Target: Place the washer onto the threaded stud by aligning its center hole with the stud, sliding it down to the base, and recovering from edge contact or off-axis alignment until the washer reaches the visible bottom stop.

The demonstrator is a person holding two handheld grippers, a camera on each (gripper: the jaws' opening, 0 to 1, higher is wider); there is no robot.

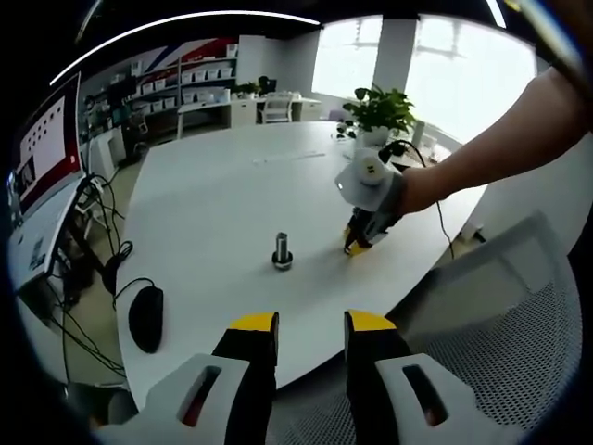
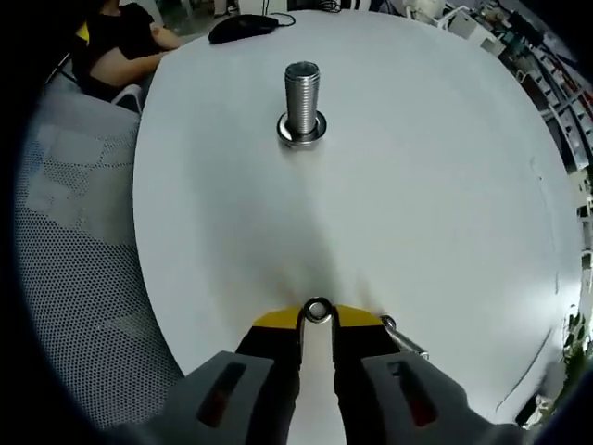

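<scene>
Right gripper view: jaws of the right gripper [image 2: 318,315] pinch the washer [image 2: 318,310]; the upright threaded stud [image 2: 302,100] stands straight ahead on the desk [image 2: 445,185]. Left gripper [image 1: 311,324] jaws parted, empty.

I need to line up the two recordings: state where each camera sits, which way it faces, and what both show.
Left gripper view: rides the left gripper, off the table's near edge, facing across the white table toward the stud, the mouse and the person's forearm holding the right gripper.
Right gripper view: rides the right gripper, low over the table, facing the stud; its jaws pinch the washer.
Shared: table, stud, mouse, right gripper.
</scene>
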